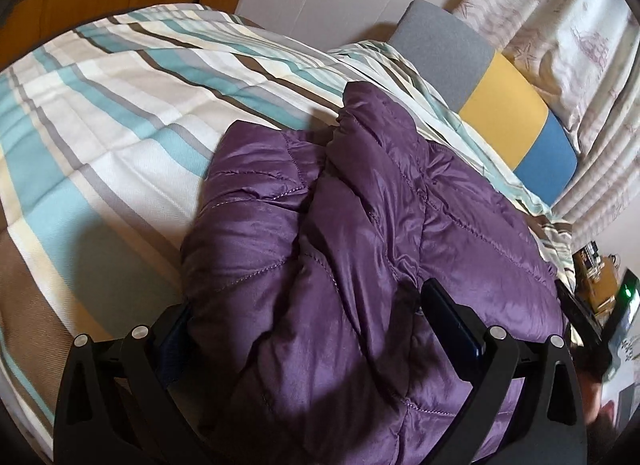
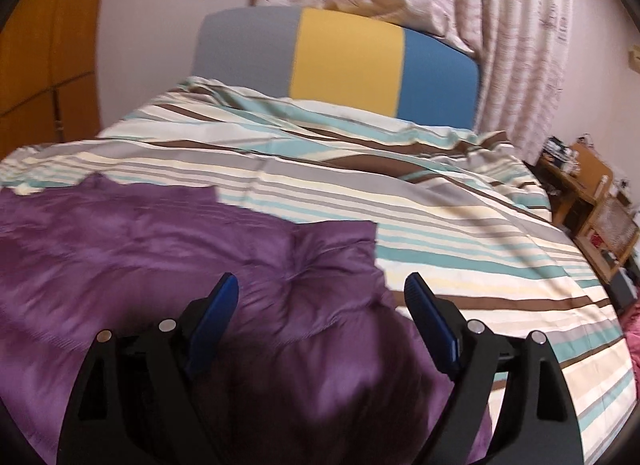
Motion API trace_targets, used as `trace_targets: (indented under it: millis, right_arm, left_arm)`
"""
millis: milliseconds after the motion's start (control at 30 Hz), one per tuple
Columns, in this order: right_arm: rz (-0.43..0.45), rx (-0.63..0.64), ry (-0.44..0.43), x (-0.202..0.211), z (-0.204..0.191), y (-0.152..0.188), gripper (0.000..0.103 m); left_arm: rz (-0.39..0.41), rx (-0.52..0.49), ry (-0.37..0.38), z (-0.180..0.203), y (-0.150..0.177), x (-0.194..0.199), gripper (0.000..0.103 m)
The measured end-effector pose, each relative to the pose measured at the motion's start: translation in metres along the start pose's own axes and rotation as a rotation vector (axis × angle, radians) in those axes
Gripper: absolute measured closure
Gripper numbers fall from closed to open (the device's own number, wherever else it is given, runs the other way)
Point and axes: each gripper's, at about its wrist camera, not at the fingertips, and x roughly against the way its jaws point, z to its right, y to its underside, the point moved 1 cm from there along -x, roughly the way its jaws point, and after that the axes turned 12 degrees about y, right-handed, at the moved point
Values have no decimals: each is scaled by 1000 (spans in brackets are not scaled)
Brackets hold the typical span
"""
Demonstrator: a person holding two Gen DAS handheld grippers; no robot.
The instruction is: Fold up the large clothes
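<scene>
Item: 1 purple quilted jacket (image 1: 340, 233) lying on striped duvet (image 1: 100, 113), 2 grippers working it.
Detail: jacket bunched, long axis running approx 6 to 12 o'clock in left wrist view, toward the 1 tri-colour headboard (image 2: 344, 61). Left gripper (image 1: 304, 313) straddling a thick fold, jaws wide; whether pads are pressing, can't tell. Right gripper (image 2: 320, 297) hanging released, jaws wide apart over jacket edge, nothing clamped. 1 curtain (image 2: 480, 25) at 1 o'clock.

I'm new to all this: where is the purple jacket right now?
The purple jacket lies on the striped bedspread, close below both claws, short of the grey, yellow and blue headboard.
</scene>
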Motion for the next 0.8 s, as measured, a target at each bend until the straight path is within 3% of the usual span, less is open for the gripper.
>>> trace_targets:
  millis: [200,367,467,567,733,800]
  right_arm:
    - [-38,-42,-120,39,-4,21,18]
    - [-16,-55,-149,66,-11,42,15]
    - [-28,-30,-143,68,-17,55,15]
    - [-44,-40,-137,66,-18,60,11]
    - [-41,-42,-131,67,-17,63,11]
    - [-9,-71,-198,75,-11,62,19]
  left_arm:
    - [-5,-50,-33,5,5,-1,3]
    - [4,-29,-26,6,9,2,3]
    - [4,26,26,5,12,11,3]
    - [74,172,125,-2,25,29,3]
    - [66,165,104,2,26,24,5]
    - [73,199,128,-1,23,23,5]
